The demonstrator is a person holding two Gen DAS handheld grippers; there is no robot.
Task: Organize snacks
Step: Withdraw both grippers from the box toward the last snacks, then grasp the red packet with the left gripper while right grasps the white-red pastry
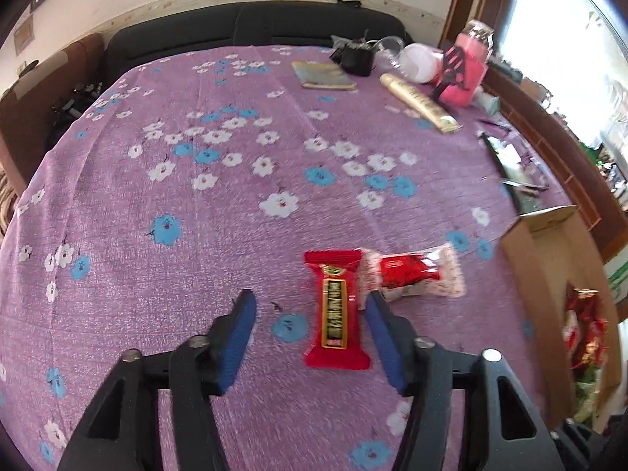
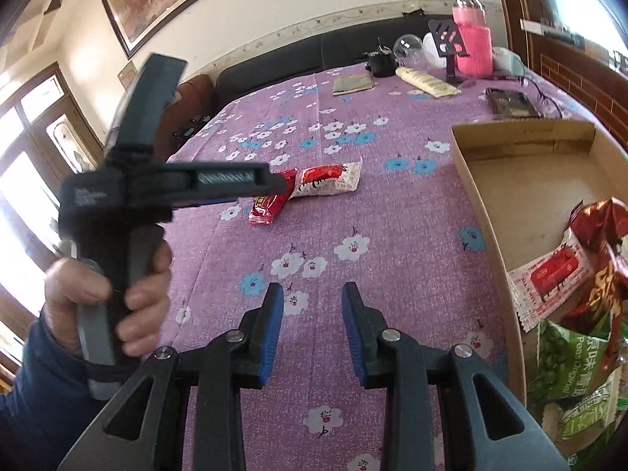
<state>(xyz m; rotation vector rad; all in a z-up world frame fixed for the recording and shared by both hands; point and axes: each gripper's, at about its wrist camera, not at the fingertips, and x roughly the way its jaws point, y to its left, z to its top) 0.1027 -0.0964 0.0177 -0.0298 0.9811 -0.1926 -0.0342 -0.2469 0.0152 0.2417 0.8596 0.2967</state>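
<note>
Left tongs [image 1: 310, 306] straddle a flat red snack bar [image 1: 335, 312], black-and-gold label.

Two snack packets [image 2: 302, 188] lie touching on the table [image 2: 392, 235], left of the cardboard box [image 2: 486, 212].

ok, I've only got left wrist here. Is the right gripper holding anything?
Observer: No. The right gripper is open and empty, over bare tablecloth.
Operator: And what's in the cardboard box?
Observer: The cardboard box has a green pea packet, a red-and-white packet and a shiny red bag piled at its near end. Its far end is bare.
</note>
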